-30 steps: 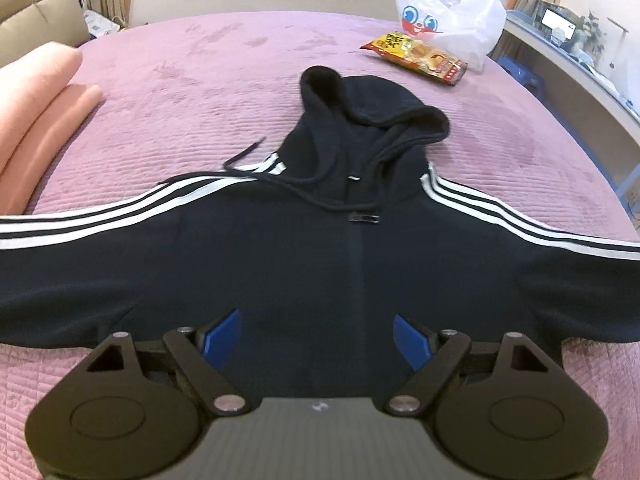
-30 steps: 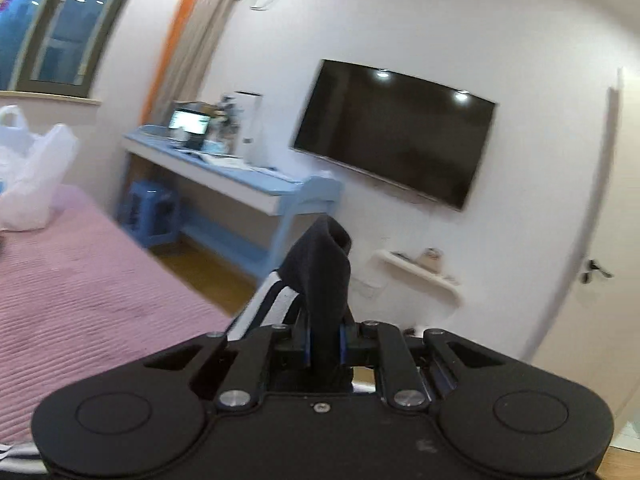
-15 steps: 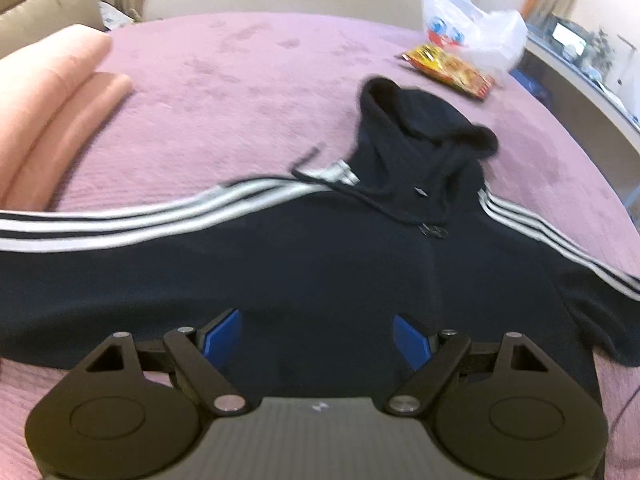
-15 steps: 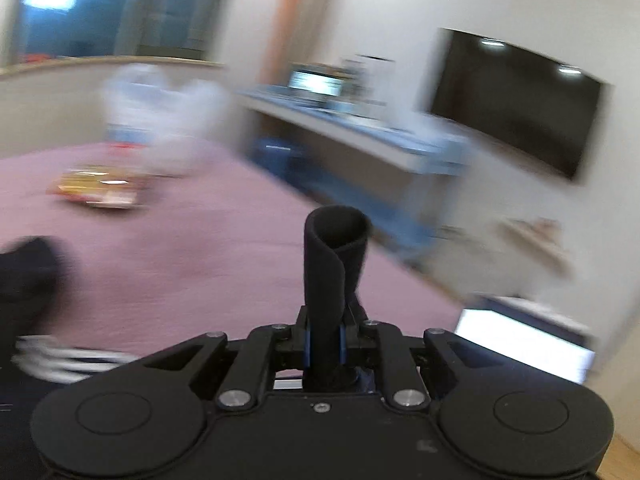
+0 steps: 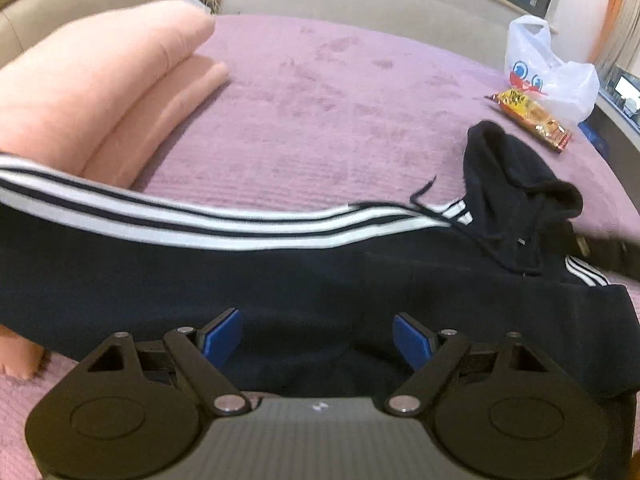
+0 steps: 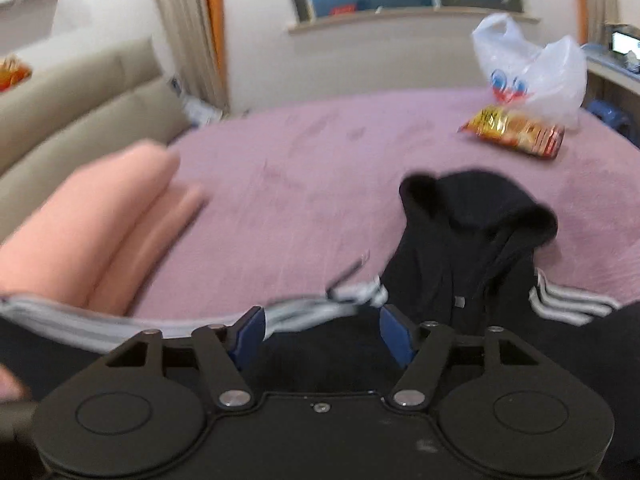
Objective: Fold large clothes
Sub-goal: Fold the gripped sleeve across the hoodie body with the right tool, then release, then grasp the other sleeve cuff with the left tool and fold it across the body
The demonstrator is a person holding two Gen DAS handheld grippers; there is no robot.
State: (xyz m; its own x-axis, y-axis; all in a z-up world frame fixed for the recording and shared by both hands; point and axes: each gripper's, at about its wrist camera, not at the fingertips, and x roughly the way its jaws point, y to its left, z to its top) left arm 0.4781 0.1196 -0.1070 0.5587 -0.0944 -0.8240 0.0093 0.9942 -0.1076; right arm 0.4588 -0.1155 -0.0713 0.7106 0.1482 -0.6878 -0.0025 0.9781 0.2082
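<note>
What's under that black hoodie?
The hoodie lies spread on a purple bedspread. Its left sleeve reaches across the edge of a folded pink blanket. Whatever else lies beneath the body is covered by the cloth.

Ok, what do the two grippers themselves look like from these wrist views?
Both look alike. The left gripper has a black body with two round discs, silver pivot screws, angled black link arms and blue pads on the fingers. The right gripper has the same black housing, silver screws and blue pads. No cables or sleeves show.
</note>
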